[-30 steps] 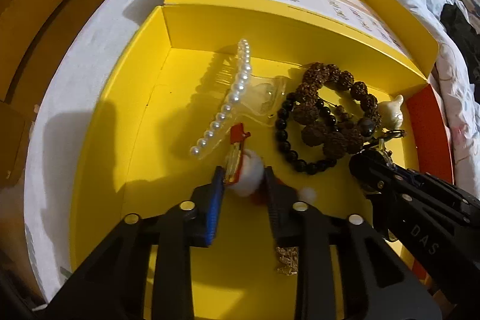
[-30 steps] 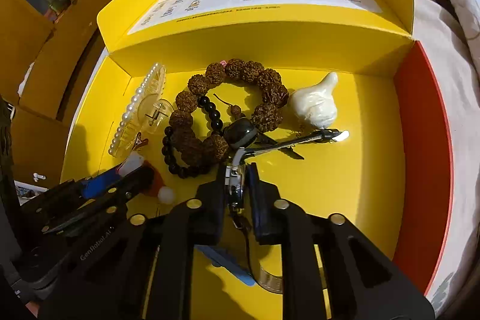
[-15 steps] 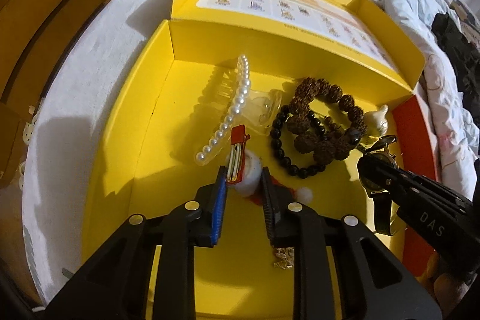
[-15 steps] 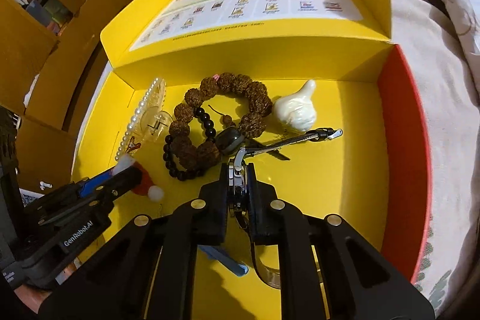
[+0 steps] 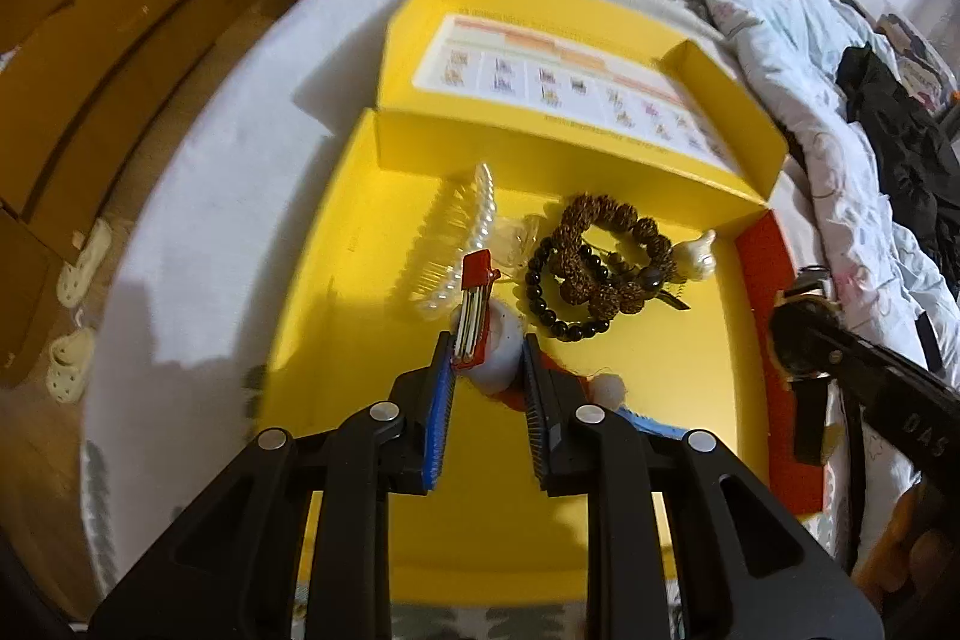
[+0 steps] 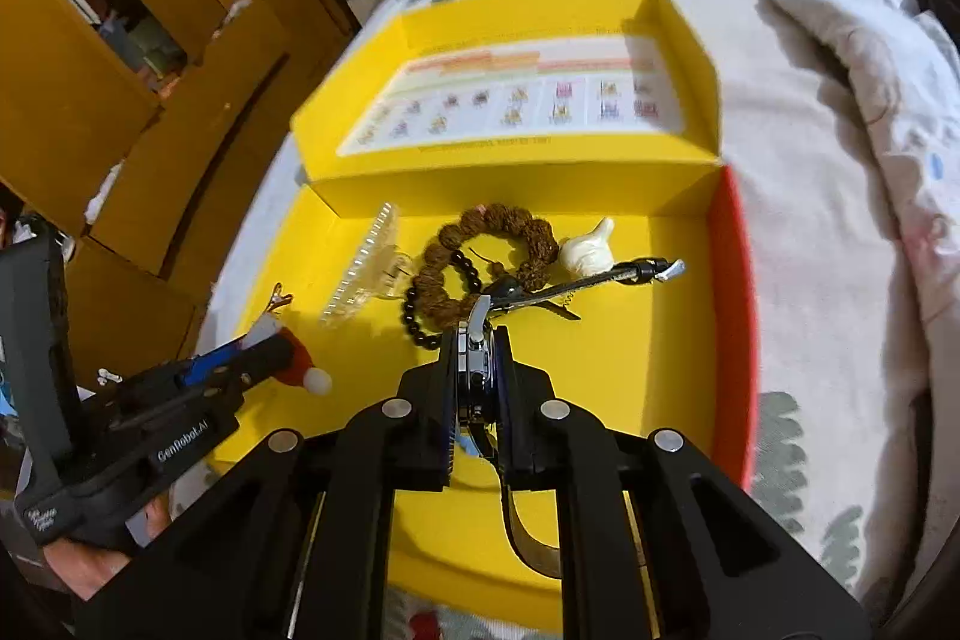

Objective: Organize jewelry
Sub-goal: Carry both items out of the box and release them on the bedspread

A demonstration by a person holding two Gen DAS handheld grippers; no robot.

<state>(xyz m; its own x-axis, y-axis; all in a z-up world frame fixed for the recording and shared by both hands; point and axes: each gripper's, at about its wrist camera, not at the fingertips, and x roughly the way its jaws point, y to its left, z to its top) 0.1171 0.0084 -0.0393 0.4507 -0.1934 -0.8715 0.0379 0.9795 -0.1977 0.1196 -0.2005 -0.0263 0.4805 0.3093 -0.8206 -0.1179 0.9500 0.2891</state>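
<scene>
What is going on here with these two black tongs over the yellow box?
A person is sorting jewelry with a handheld gripper in each hand. The left gripper is clamped on a Santa hair clip, the right gripper on a wristwatch, both above the yellow box. A pearl hair claw, bead bracelets and a white figurine lie inside.

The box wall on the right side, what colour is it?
Red, unlike the yellow walls; clearest in the right wrist view.

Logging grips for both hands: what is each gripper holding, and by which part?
Left gripper: a Santa hair clip, pinched at its white body, clip end sticking out. Right gripper: a watch, gripped across its case, strap dangling.
</scene>
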